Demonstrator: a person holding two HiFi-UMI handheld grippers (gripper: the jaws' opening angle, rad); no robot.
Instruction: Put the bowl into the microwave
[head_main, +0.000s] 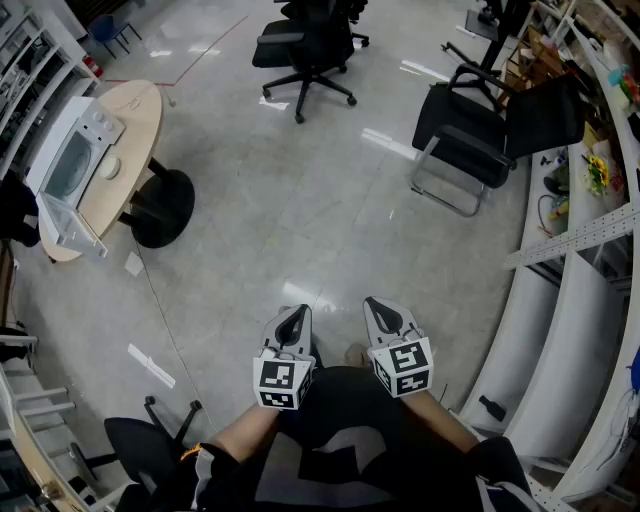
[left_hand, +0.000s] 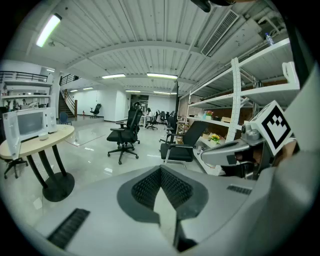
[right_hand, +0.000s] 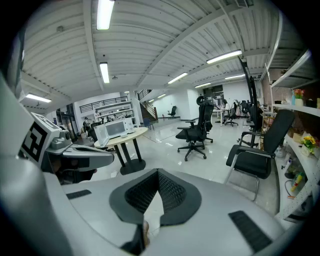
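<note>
Head view: microwave sits on a round wooden tabletop w/ its door swung open. Bowl is on the tabletop just in front of the microwave, not inside it. It looks small, pale and shallow; too small for more detail. Left gripper and right gripper are held side by side, well apart from the microwave, w/ bare floor between. Only this view shows both marker cubes and the person's forearms. A black swivel chair and a black sled-base chair stand far across the floor from the microwave.

Left gripper view: fingers pressed together at the tips, nothing between them. The microwave is far off, door open, and the bowl is a pale dot on the tabletop beside it. This view shows the ceiling lights, which the head view doesn't.

Right gripper view: fingers also pressed together, empty. The microwave's open door and the bowl in front of it show from the other side.

Count: 1 microwave, 1 bowl, 1 tabletop, 2 grippers.
</note>
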